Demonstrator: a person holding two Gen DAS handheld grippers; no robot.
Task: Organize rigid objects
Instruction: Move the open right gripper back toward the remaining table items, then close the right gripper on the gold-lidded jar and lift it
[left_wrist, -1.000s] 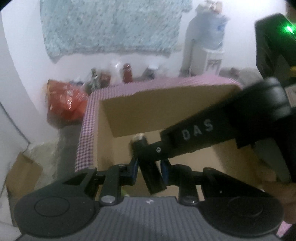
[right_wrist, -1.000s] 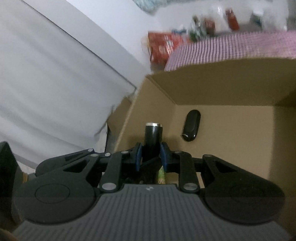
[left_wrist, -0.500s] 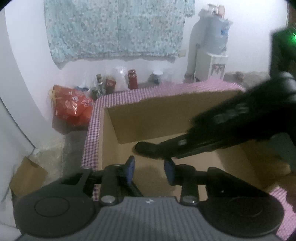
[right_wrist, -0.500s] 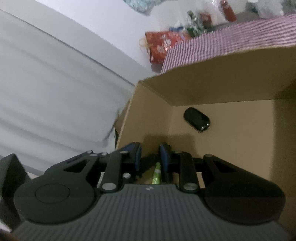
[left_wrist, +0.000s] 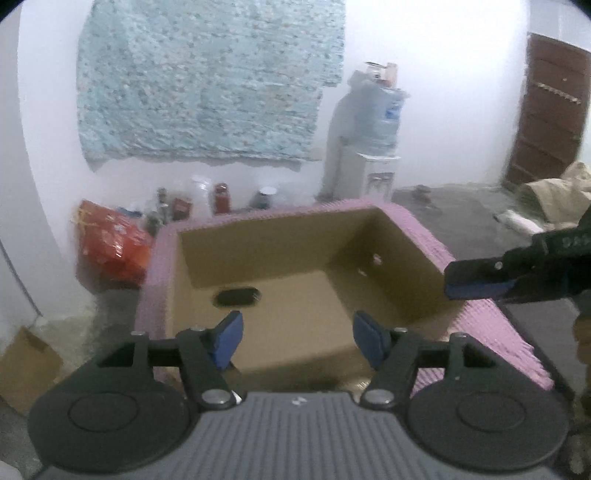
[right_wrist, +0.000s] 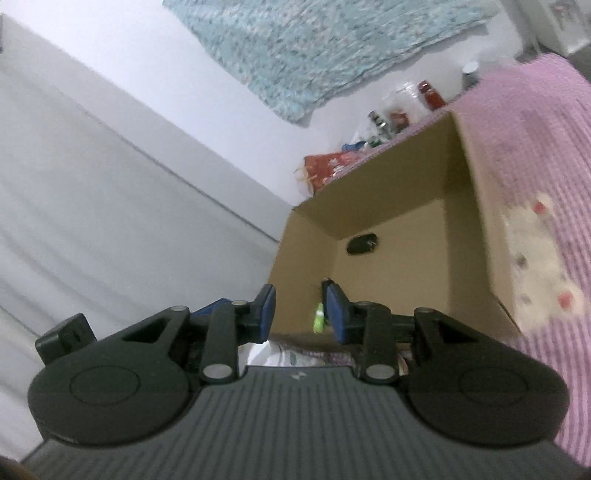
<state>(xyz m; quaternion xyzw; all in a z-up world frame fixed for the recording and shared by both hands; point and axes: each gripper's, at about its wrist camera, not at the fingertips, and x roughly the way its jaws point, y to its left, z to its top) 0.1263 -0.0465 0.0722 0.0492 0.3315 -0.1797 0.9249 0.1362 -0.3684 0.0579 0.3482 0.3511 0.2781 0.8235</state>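
Left gripper (left_wrist: 297, 341) is held with jaws spread wide above the box (left_wrist: 402, 254); right gripper (right_wrist: 300, 314) is parted, empty; a black case (left_wrist: 236, 297) is seen on the box floor

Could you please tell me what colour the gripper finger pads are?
Blue pads, clearest in the left wrist view.
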